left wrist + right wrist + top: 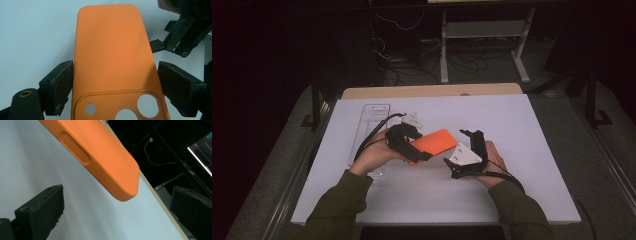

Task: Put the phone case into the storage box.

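Note:
An orange phone case (435, 142) with camera cutouts (148, 105) hangs above the white table (522, 195). My left gripper (418, 146) is shut on it across its width, both pads against its long sides (116, 80) near the camera end. The case's rounded far corner (125, 187) and a side button bump show close in the right gripper view. My right gripper (455, 148) stands just right of the case's free end, jaws wide open (120, 207) with nothing between the pads. It also appears at the top right of the left gripper view as the right gripper (180, 37).
A clear plastic packaging tray (373, 120) lies at the table's left side, behind the left hand. A wooden strip (432, 91) runs along the table's far edge. Beyond it are cables and a white stand (482, 45) on a dark floor.

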A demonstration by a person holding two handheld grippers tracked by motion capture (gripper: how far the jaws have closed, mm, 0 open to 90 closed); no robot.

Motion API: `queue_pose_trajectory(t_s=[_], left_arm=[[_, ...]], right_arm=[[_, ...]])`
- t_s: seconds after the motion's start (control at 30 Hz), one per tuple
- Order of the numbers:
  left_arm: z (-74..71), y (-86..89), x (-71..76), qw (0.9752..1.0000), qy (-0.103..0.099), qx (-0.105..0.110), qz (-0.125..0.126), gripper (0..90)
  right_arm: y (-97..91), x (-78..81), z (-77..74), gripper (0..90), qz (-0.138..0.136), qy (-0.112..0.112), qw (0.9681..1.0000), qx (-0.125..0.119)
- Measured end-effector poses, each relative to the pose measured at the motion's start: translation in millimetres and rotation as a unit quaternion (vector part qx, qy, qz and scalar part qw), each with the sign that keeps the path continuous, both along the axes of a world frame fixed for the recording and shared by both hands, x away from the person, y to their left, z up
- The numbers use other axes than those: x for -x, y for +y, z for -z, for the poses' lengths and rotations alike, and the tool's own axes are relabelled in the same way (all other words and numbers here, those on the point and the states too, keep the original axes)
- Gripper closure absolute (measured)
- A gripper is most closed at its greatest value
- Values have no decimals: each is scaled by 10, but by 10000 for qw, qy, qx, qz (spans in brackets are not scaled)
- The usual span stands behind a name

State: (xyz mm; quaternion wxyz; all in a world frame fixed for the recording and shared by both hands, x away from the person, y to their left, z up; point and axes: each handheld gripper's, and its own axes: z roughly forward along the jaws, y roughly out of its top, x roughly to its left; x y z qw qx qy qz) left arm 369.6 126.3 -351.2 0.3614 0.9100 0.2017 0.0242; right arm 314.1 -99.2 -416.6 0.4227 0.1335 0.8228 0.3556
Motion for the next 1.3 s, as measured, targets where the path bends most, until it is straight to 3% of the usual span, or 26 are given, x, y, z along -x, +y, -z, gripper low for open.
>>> queue_pose_trajectory(t_s=[0.47,0.7,0.87,1.1,1.3], left_arm=[[1,3,-5,10000,-24,12,17,153],[1,6,-3,10000,6,-16,18,153],[1,7,-2,10000,12,-7,4,153],[1,12,-6,10000,19,-15,14,153],[-1,14,-8,10000,29,-56,48,153]], right_arm=[[34,36,9,0,-67,-266,9992,277],[70,66,14,0,-94,-500,9973,535],[97,91,21,0,-94,-647,9961,593],[125,114,23,0,-168,-994,9905,935],[153,142,31,0,-192,-1141,9867,1142]])
